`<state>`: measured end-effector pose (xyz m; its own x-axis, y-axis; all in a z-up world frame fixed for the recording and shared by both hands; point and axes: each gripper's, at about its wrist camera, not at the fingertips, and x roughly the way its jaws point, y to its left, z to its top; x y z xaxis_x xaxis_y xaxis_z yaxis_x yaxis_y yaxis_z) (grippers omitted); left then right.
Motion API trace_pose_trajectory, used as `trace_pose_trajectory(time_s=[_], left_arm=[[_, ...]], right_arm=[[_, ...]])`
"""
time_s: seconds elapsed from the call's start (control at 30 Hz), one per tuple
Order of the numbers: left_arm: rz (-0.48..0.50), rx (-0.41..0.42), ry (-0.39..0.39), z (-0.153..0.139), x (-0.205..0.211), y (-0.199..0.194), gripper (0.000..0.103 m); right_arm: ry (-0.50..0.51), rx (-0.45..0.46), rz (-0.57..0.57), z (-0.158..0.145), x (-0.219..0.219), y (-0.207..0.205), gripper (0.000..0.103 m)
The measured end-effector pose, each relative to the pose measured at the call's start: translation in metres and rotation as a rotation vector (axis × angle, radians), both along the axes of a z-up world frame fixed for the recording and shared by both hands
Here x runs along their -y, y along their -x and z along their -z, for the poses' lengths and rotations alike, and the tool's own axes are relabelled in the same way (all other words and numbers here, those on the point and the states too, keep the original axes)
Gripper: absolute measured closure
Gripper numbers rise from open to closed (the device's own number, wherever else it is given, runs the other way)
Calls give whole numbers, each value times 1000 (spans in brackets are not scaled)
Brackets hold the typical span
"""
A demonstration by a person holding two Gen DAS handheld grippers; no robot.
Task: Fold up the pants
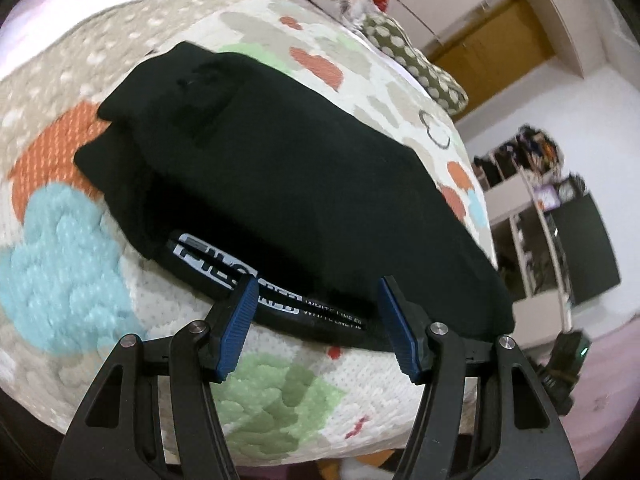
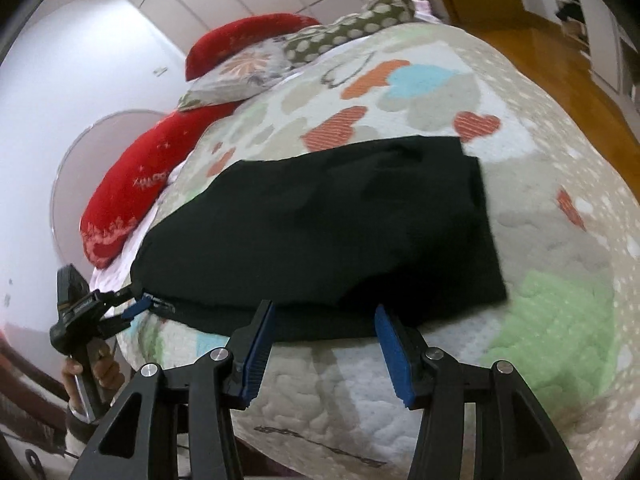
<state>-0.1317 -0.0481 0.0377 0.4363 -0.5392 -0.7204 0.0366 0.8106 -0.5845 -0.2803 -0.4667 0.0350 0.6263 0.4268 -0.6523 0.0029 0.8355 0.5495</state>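
Pants (image 1: 280, 168) label print partly hidden, unreadable.

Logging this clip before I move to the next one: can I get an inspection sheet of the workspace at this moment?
Surface: quilted bedspread with coloured hearts, covering a bed.
Job's things: black pants folded into a flat stack near the bed's edge; printed waistband showing at the left claw's end.
Clutter: red pillows, floral pillow and spotted pillow at the far end.
Grippers: left claw open at the pants' near edge; right claw open, likewise.
Cables: nothing seen.
Surroundings: shelving unit, wooden floor, white walls.
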Motion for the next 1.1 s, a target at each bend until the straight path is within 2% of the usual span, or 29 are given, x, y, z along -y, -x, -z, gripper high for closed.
trace_pose_trajectory(time_s=[0.1,0.2,0.3,0.37,0.53,0.67,0.73,0.77,0.8,0.83,0.87,0.9,0.97,1.1], left_arm=[[-37,-24,32,2,-5,-4,42],[-56,-28,25,0,-6,-11,42],[-96,2,45,-9,-12,-10,42],[-90,15,49,-11,-13,-10,42],[-93,-33,68,3,-15,-17,42],[-131,-15,82,0,-22,-28,42],[-147,-16,91,1,-23,-33,42],[-150,-16,101,3,-23,-34,42],[-148,-15,103,3,-22,-34,42],[-141,-9,87,3,-20,-34,53],[-127,-3,57,2,-17,-33,77],[-113,-4,33,1,-14,-33,86],[-97,11,18,-2,-11,-28,91],[-50,76,-4,-21,-2,-11,93]], right_arm=[[-29,-7,33,4,8,-3,54],[-57,-9,70,7,14,-9,54],[-90,-19,92,8,19,-11,54],[-89,-18,95,7,21,-9,54],[-126,-25,116,13,24,-16,54],[-149,17,128,13,24,-18,54],[-145,64,143,14,25,-22,62],[-128,61,150,15,25,-25,75],[-107,63,159,16,24,-27,83],[-101,73,164,15,24,-28,84],[-95,78,163,14,24,-28,86],[-78,82,157,12,22,-27,89],[-51,100,155,4,22,-23,92],[19,142,144,-16,23,-9,95]])
